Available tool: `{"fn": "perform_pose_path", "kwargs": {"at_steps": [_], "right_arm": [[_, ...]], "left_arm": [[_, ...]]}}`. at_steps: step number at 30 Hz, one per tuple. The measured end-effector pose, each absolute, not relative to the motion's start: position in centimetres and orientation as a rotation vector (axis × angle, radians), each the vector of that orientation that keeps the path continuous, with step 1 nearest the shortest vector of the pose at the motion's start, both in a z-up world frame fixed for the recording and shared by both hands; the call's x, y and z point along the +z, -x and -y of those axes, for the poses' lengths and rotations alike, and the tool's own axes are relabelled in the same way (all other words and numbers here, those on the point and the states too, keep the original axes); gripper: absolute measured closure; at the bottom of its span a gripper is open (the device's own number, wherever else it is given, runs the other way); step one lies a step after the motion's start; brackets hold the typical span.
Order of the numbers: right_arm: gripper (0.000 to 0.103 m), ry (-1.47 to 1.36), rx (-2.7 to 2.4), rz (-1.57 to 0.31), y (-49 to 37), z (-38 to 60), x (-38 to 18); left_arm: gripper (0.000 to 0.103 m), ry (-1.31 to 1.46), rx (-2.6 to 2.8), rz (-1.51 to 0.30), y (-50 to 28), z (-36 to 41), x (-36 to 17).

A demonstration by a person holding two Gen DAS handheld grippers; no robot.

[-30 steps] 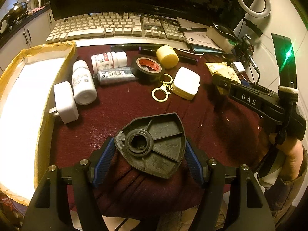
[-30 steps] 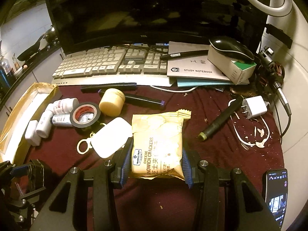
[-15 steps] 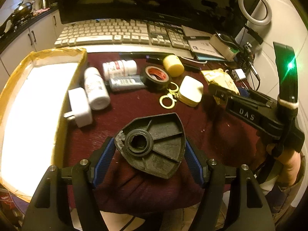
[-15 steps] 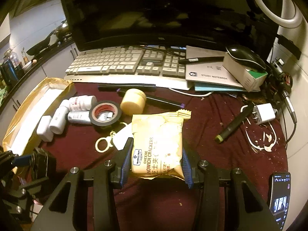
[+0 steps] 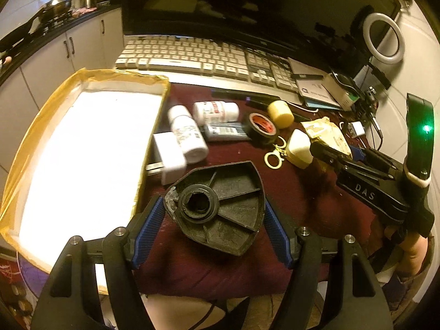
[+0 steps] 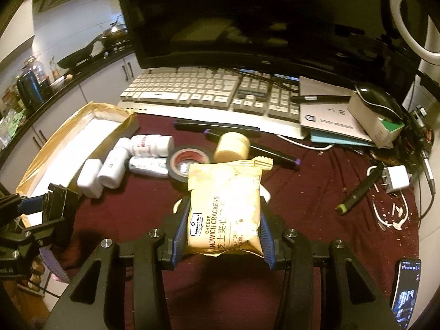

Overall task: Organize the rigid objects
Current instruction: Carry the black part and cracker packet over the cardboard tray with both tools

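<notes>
My left gripper point(image 5: 213, 214) is shut on a black triangular plastic part point(image 5: 220, 206) and holds it above the maroon cloth, just right of the open cardboard box point(image 5: 82, 148). My right gripper point(image 6: 224, 222) is shut on a yellow pack of cheese sandwich crackers point(image 6: 225, 200), held above the cloth. On the cloth lie white pill bottles point(image 5: 188, 134), a white charger point(image 5: 169, 156), a black tape roll point(image 5: 261, 126), a yellow cylinder point(image 5: 280, 112) and a white case with yellow rings point(image 5: 298, 148). The right gripper also shows in the left wrist view point(image 5: 321, 148).
A keyboard point(image 6: 209, 90) and monitor point(image 6: 247, 19) stand at the back. A notebook, a boxed mouse point(image 6: 376, 110), a marker point(image 6: 357, 192), a white plug point(image 6: 396, 178) and cables lie at the right. A phone point(image 6: 407, 288) lies at the front right.
Both grippers have moved left and risen with their loads. The cardboard box now sits closer to the left gripper, and the objects on the cloth have shifted right in both views.
</notes>
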State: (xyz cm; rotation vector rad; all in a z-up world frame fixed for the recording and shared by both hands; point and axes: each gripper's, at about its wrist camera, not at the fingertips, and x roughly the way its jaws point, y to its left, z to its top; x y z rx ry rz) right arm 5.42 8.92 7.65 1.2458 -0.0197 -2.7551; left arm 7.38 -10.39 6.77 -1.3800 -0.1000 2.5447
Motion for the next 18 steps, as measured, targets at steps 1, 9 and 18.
{"fn": "perform_pose_path", "kwargs": {"at_steps": [1, 9, 18], "right_arm": [[0.062, -1.242, -2.749, 0.017, -5.4, -8.6, 7.7], [0.062, -1.208, -2.715, -0.011, -5.4, -6.5, 8.2], [0.062, -1.173, -2.669, -0.030, -5.0, -4.1, 8.8]], "left_arm": [[0.032, 1.381, 2.550, 0.105, -7.4, 10.7, 6.8], [0.032, 1.384, 2.600, 0.153, -7.7, 13.2, 7.2], [0.032, 1.392, 2.659, 0.202, -7.9, 16.3, 7.4]]}}
